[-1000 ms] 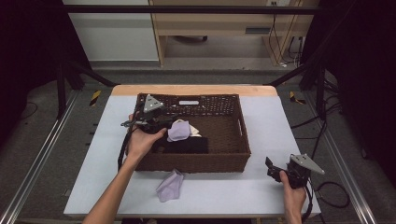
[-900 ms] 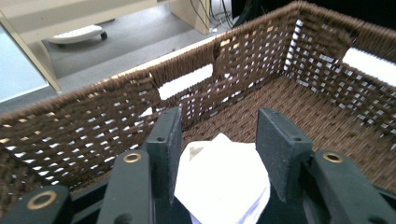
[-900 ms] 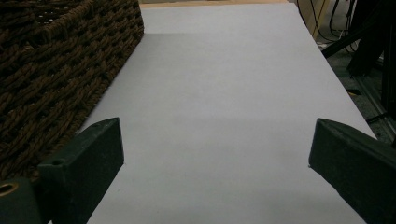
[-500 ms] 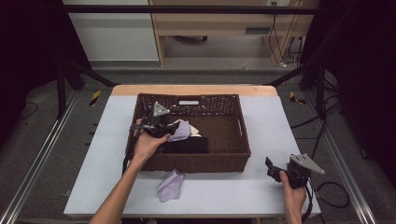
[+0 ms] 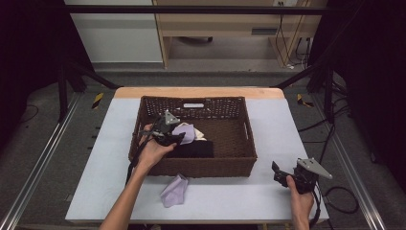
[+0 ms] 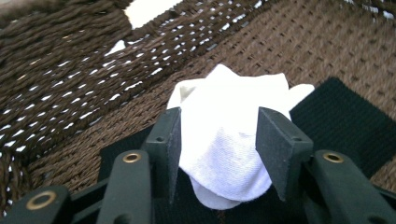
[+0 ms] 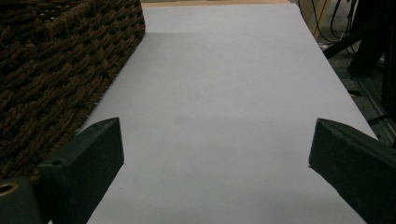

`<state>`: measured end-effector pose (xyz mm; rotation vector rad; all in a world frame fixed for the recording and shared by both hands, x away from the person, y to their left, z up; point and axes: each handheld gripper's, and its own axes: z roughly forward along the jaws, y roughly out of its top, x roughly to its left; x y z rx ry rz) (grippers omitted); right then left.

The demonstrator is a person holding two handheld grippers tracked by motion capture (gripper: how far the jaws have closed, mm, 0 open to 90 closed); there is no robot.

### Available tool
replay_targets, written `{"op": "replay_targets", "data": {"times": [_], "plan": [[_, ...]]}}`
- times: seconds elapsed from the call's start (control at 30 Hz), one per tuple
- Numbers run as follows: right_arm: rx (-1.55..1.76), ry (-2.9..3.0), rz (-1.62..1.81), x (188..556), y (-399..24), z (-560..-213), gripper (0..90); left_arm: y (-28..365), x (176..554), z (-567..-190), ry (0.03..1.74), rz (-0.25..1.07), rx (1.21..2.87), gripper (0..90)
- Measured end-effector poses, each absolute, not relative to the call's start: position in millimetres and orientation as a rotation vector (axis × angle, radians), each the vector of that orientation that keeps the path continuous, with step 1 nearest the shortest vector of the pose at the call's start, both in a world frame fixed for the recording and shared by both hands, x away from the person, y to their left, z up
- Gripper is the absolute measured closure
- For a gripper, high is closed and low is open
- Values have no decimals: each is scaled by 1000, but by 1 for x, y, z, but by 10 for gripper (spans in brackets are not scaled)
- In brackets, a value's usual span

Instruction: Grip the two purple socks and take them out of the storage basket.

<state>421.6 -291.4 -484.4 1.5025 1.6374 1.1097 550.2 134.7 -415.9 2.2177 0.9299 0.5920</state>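
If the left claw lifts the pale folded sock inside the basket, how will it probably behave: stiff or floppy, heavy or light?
The pale sock looks like soft knit bunched between the left claw pads, so it would probably sag and unfold. It seems light, being small, thin cloth. It rests on a black cloth in the basket; cloth on cloth might drag a little.

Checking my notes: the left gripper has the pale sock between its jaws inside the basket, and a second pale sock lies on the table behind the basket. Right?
Not quite. The second sock lies in front of the basket, on the person's side, as the high view shows. The rest holds: the left gripper has the pale sock between its jaws inside the basket.
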Motion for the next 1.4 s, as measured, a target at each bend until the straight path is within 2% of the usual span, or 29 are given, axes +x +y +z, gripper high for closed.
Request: {"op": "replay_targets", "data": {"times": [0.2, 0.37, 0.43, 0.47, 0.5, 0.6, 0.63, 0.67, 0.77, 1.1, 1.4], "plan": [[1501, 1646, 1105, 422, -291, -484, 36, 129, 556, -424, 871, 589, 2308, 408], [1502, 1646, 1104, 422, -291, -484, 36, 127, 558, -428, 844, 567, 2332, 404], [1501, 1647, 1107, 422, -291, -484, 36, 127, 558, -428, 835, 548, 2344, 440], [1502, 1647, 1105, 422, -291, -484, 36, 127, 558, -429, 835, 534, 2348, 514], [1502, 1647, 1105, 422, -291, -484, 36, 127, 558, -429, 834, 528, 2358, 514], [1501, 1646, 1104, 422, -291, -484, 36, 127, 557, -428, 858, 501, 2366, 634], [1502, 1646, 1104, 422, -291, -484, 37, 128, 557, -427, 871, 501, 2367, 715], [1501, 1645, 1104, 422, -291, -484, 36, 128, 556, -426, 887, 497, 2361, 715], [1500, 1644, 1103, 422, -291, -484, 36, 130, 555, -423, 915, 488, 2327, 796], [1505, 1645, 1106, 422, -292, -484, 36, 144, 548, -409, 892, 488, 2106, 811], [1505, 1645, 1108, 422, -292, -484, 36, 149, 543, -395, 841, 491, 1979, 813]]}}
